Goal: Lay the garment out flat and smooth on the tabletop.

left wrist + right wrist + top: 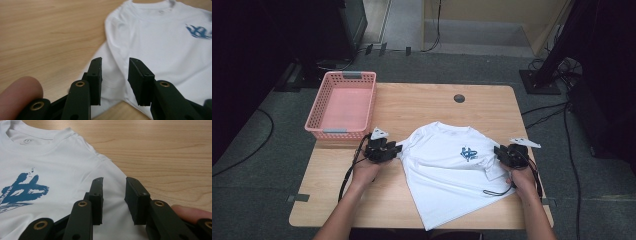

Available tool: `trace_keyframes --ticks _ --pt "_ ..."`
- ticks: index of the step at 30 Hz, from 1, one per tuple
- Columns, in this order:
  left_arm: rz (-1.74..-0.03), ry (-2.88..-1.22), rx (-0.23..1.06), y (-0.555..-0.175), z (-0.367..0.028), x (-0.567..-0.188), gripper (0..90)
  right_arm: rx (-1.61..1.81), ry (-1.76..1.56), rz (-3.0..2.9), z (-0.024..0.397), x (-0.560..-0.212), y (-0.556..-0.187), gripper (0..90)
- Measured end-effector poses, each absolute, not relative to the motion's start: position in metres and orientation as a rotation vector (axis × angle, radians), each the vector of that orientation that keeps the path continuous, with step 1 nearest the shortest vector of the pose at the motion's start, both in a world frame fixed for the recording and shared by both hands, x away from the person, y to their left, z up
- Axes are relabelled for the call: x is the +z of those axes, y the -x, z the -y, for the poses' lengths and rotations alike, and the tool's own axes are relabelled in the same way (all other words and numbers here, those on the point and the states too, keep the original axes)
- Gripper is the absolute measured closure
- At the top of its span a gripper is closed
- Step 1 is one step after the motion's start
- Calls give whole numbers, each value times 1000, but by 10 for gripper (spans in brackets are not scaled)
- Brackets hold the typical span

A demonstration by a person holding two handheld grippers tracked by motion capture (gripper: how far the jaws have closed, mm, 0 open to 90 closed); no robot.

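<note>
A white T-shirt (447, 172) with a blue print (468, 153) lies spread face up on the wooden table (422, 102), collar toward the far side. My left gripper (398, 149) is at the shirt's left sleeve. In the left gripper view its jaws (115, 75) stand a little apart over that sleeve (113, 82), with the cloth lying flat under the gap. At the shirt's right sleeve is my right gripper (498, 152). Its jaws (113, 195) are also slightly parted, and the white shirt (50, 165) lies beneath and between them.
A pink plastic basket (319, 102) stands empty at the table's far left corner. A round cable hole (459, 98) sits near the far edge. Bare wood runs along the front left, and cables lie on the floor to the right.
</note>
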State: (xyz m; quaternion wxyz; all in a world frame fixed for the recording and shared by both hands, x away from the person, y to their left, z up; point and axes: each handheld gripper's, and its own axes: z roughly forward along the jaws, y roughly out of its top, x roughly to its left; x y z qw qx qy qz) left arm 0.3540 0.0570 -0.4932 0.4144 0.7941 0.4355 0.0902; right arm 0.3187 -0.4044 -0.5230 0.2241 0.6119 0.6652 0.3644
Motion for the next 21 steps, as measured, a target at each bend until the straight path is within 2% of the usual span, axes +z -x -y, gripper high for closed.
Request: trace_keyframes --ticks 3,7,10,14,15,16,17,18,20,21 --pt "-1079 -2108 286 -351 -47 -496 664 1010 -1693 -1835 405 -523 -318 687" --pt "-1124 -2136 383 -356 -44 -496 880 1006 -1685 -1842 405 -523 -318 687" --pt "-1163 -2108 511 -365 -44 -488 900 999 -1676 -1845 406 -523 -317 687" --pt "-1240 -2072 779 -381 -39 -483 900 1003 -1677 -1847 408 -523 -316 687" --pt "-1269 -2041 840 -384 -39 -482 871 1003 -1676 -1847 408 -523 -316 687" --pt "-1298 -2016 898 -387 -38 -481 778 1003 -1675 -1847 408 -523 -316 687" --pt "-1316 -1981 914 -388 -39 -480 711 1003 -1675 -1847 409 -523 -316 687" --pt "-1325 -1945 895 -387 -39 -477 681 1003 -1675 -1846 409 -523 -316 687" --pt "-1296 -1901 827 -384 -37 -475 653 1006 -1676 -1846 409 -523 -316 687" --pt "-1267 -1902 752 -384 -36 -475 655 1006 -1676 -1846 409 -523 -316 687"
